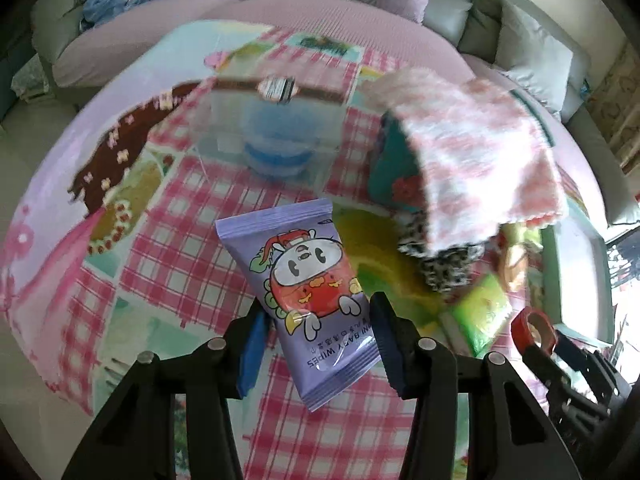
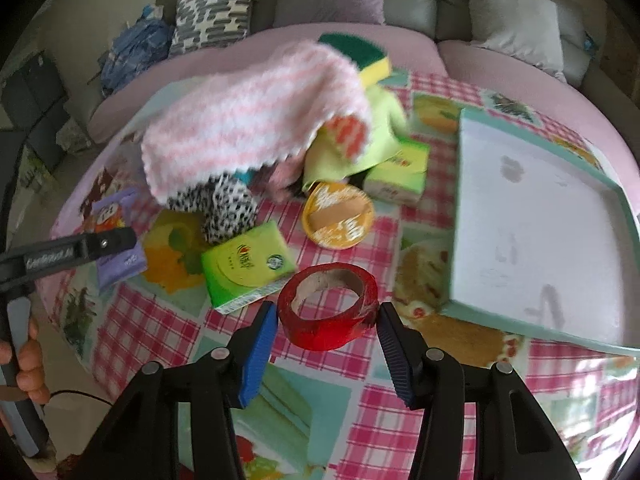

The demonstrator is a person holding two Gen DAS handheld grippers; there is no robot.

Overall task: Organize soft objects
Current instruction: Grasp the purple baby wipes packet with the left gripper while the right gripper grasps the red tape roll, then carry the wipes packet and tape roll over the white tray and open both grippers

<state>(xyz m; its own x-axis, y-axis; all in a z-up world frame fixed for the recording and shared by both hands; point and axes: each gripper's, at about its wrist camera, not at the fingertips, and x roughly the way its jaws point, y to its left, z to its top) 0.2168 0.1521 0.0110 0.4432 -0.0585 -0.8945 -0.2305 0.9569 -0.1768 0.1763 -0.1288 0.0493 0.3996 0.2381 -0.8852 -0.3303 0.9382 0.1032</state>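
A purple baby-wipes pack [image 1: 308, 300] lies between the wide-apart blue pads of my left gripper [image 1: 316, 344], which stands open around it; the pack also shows in the right wrist view [image 2: 116, 240]. A red tape roll [image 2: 330, 310] sits between the pads of my right gripper [image 2: 328, 344], also open. A pink-and-white striped fluffy cloth [image 2: 248, 120] drapes over a heap with a leopard-print soft item [image 2: 226, 210], a green-yellow sponge [image 2: 362, 56] and a lime cloth [image 2: 376, 128]. The cloth [image 1: 480, 148] shows in the left view too.
A pale blue tray [image 2: 540, 232] lies at the right. Two green tissue packs [image 2: 248, 268] [image 2: 398, 176] and a yellow round lid [image 2: 338, 220] lie on the checked tablecloth. A clear lidded box [image 1: 272, 128] with a blue object stands beyond the wipes. A sofa with cushions rings the table.
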